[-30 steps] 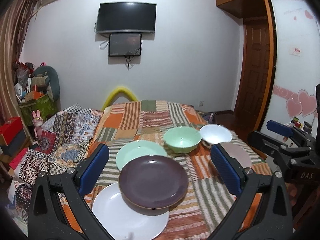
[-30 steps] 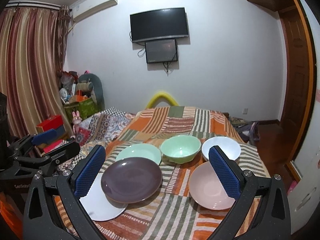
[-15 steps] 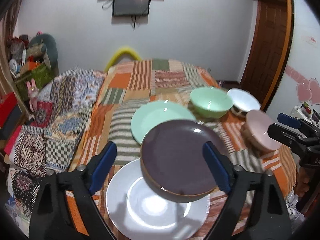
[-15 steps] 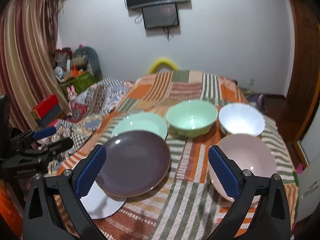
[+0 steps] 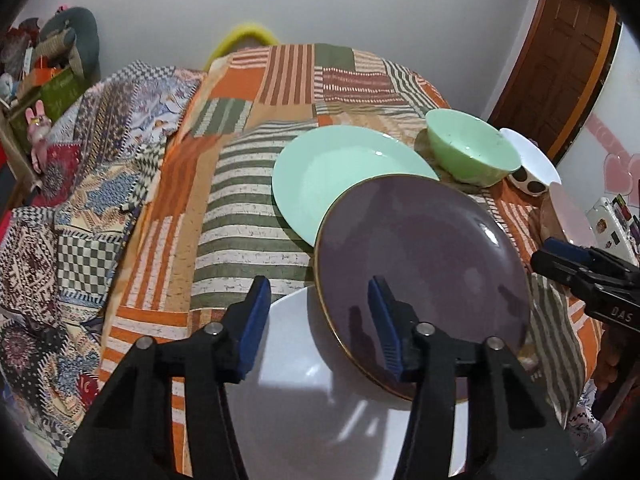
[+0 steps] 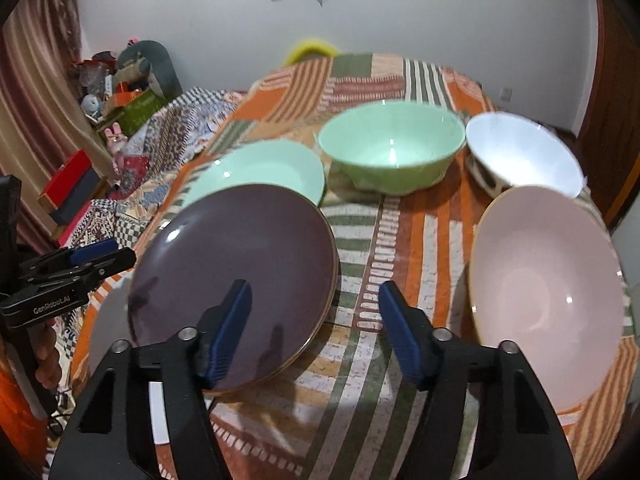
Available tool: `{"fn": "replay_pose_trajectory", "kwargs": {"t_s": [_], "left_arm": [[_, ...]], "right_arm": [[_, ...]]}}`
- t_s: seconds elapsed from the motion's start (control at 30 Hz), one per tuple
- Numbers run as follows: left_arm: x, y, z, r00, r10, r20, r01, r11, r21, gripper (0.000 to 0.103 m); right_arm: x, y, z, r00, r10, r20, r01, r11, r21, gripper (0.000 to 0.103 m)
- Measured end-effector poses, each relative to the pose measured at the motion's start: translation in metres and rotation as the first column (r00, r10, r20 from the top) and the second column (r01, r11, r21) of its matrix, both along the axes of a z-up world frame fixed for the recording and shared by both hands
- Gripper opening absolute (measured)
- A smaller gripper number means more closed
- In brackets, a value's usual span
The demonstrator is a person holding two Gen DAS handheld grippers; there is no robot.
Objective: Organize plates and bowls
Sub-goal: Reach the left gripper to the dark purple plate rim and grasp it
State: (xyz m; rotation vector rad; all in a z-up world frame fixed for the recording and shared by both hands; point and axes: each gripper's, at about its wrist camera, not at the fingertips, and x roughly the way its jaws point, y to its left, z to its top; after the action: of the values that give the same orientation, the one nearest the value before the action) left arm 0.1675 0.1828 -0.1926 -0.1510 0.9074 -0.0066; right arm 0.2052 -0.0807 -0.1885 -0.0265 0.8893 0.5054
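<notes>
While the patchwork tablecloth (image 5: 256, 208) was seen spread across the round table, a heap of patterned blankets (image 5: 72, 184) lay to its left, with a green box (image 6: 138, 114) and a pink toy rabbit (image 5: 38, 128) against the wall beyond. A wooden door (image 5: 560, 60) was seen at the far right. Six dishes were crowded on the cloth: a purple plate (image 5: 420, 264) rested tilted over the near rim of a mint-green plate (image 5: 340, 176) and over a white plate (image 5: 320, 400), so both were partly covered. Behind these stood a green bowl (image 6: 392, 148), with a white bowl (image 6: 524, 156) just beside it and a pink bowl (image 6: 548, 288) nearest on the right. The white bowl's dotted outside was only glimpsed, and the pink bowl was cut to a sliver in the left wrist view. The far dishes were blurred in the right wrist view.

The left gripper (image 5: 316, 320) was pitched steeply down over the seam between the white and purple plates. Its jaws had just been closing but were apart, with nothing pinched; whether the purple plate's rim sat between them could not be told. The right gripper (image 6: 316, 320) was tilted down likewise over bare cloth between the purple plate and pink bowl, its jaws having just been narrowing, part open and empty. A hand (image 6: 46, 354) was partly seen under the left tool.
</notes>
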Motion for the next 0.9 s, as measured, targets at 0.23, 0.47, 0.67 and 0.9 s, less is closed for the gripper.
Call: {"fn": "replay_pose_trajectory", "kwargs": {"t_s": [0.23,0.47,0.67,0.9], "left_arm": [[0.014,0.004,-0.015,0.999,-0.011,-0.032,0.010,0.999,-0.045,0.031],[0.019,0.005,-0.023,0.999,-0.030,-0.044,0.026,0.996,-0.080,0.024],[0.021,0.001,-0.026,0.997,-0.050,-0.051,0.044,0.994,-0.104,0.022],[0.020,-0.002,-0.025,0.998,-0.029,-0.057,0.024,0.995,-0.094,0.022]], "right_arm": [[0.010,0.007,-0.013,0.999,0.000,-0.043,-0.001,1.000,-0.022,0.043],[0.020,0.007,-0.023,0.995,0.014,-0.095,-0.015,1.000,-0.014,0.030],[0.023,0.007,-0.025,0.994,0.027,-0.108,-0.026,1.000,0.011,0.022],[0.021,0.009,-0.023,0.994,0.034,-0.103,-0.033,0.999,0.004,0.021]]}}
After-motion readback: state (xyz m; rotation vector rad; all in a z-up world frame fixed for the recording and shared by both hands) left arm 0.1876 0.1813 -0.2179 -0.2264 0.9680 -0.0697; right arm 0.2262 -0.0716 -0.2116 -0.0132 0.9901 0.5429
